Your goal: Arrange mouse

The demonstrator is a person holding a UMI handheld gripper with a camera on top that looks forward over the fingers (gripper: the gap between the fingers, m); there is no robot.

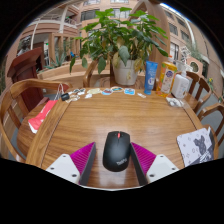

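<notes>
A black computer mouse (117, 150) with a red scroll wheel lies on the round wooden table (120, 115), at its near edge. It stands between my gripper's (114, 147) two fingers. The pink pads (84, 158) sit at either side of it with a thin strip of wood showing on each side. The gripper is open around the mouse, and the mouse rests on the table.
A large potted plant (125, 40) stands at the table's far edge, with a blue bottle (151, 76) and a yellow one (167, 77) to its right. Small flat items (100, 93) line the far edge. A patterned mat (197, 147) lies at right. Wooden chairs (20, 100) ring the table.
</notes>
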